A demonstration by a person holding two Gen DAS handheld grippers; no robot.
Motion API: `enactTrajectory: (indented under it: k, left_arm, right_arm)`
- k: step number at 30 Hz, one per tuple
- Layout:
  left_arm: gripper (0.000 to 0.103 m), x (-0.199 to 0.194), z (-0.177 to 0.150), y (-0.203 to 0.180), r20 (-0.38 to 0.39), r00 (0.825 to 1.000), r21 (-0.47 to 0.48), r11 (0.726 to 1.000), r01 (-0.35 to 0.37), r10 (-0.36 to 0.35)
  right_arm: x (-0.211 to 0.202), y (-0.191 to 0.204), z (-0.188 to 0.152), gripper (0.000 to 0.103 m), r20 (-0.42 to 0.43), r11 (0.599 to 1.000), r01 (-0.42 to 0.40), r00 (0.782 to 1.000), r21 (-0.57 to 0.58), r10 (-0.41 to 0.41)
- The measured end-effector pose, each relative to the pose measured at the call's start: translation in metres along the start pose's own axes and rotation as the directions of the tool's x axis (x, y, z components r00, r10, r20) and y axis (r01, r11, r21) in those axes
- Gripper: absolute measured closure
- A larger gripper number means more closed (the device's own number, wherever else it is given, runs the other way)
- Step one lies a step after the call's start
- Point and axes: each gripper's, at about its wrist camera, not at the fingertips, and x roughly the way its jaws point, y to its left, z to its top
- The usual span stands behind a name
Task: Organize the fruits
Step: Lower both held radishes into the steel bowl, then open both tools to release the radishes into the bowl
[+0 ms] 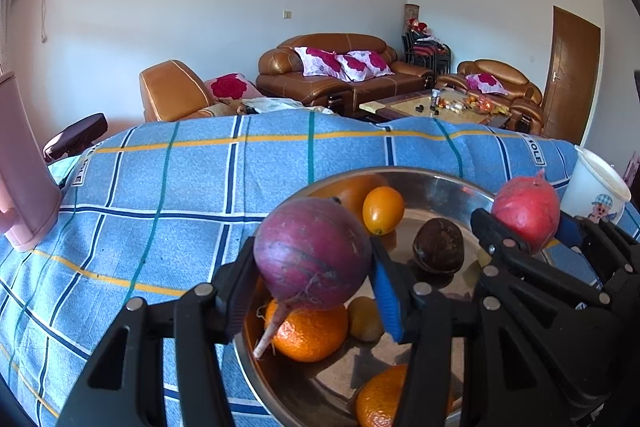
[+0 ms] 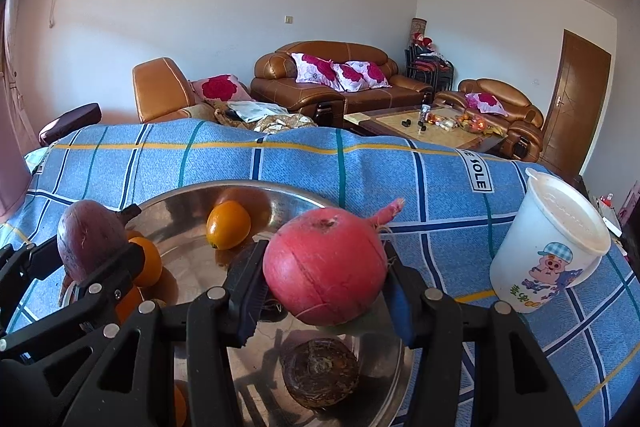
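Fruits sit in the wide steel bowl (image 1: 436, 187), which rests on the blue checked cloth (image 1: 160, 187) covering the worktop, near its front edge and toward the right side. And look, both grippers are loaded above it! The left hand-held gripper (image 1: 316, 267) is pinching a purple round root (image 1: 314, 253), pads pressed on either side, its pale tail hanging down over the bowl's near-left rim. The right hand-held gripper (image 2: 326, 281) is clamped on a pink-red round root (image 2: 324, 265), thin tail pointing up and away, held over the bowl's right part. Just beside the bowl, toward the worktop's right edge, stands a white lidded cup (image 2: 548, 243) with a cartoon pig on it. At the left edge there's a pink jug (image 1: 24, 167). Down in the bowl: a large orange (image 1: 310, 333) near the left rim, another orange (image 1: 380, 401) at the front, a small smooth orange fruit (image 1: 383, 209) toward the back, a dark brown round fruit (image 1: 438, 245) in the middle, and a little yellowish fruit (image 1: 364, 319) beside the large orange.
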Motion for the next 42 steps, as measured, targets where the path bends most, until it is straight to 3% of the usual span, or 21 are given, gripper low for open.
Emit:
enactTrajectory:
  k: [11, 19, 23, 31, 38, 42]
  left_arm:
    - [0.048, 0.004, 0.000, 0.002, -0.021, 1.000, -0.012, 1.000, 0.012, -0.013]
    - [0.049, 0.003, -0.002, -0.006, -0.026, 1.000, 0.032, 0.999, 0.009, -0.008]
    - [0.049, 0.003, -0.002, -0.008, -0.021, 1.000, 0.039, 0.999, 0.009, -0.009]
    - [0.049, 0.009, 0.001, 0.001, -0.044, 0.989, -0.007, 0.990, 0.139, -0.139]
    - [0.049, 0.008, 0.001, 0.001, -0.035, 0.990, -0.013, 0.991, 0.135, -0.136]
    - [0.048, 0.005, 0.001, 0.005, -0.026, 0.991, -0.024, 0.991, 0.133, -0.134]
  right_arm:
    - [0.008, -0.002, 0.000, 0.048, -0.042, 1.000, -0.020, 0.999, 0.019, 0.021]
    - [0.026, -0.010, -0.005, 0.048, -0.149, 0.990, -0.125, 0.980, 0.061, 0.133]
    - [0.026, -0.010, -0.008, 0.048, -0.152, 0.989, -0.130, 0.979, 0.066, 0.138]
    - [0.025, -0.016, -0.011, 0.048, -0.144, 0.977, -0.178, 0.970, 0.114, 0.194]
    - [0.025, -0.019, -0.011, 0.048, -0.141, 0.966, -0.224, 0.960, 0.132, 0.242]
    - [0.020, -0.016, -0.011, 0.048, -0.126, 0.970, -0.216, 0.965, 0.112, 0.229]
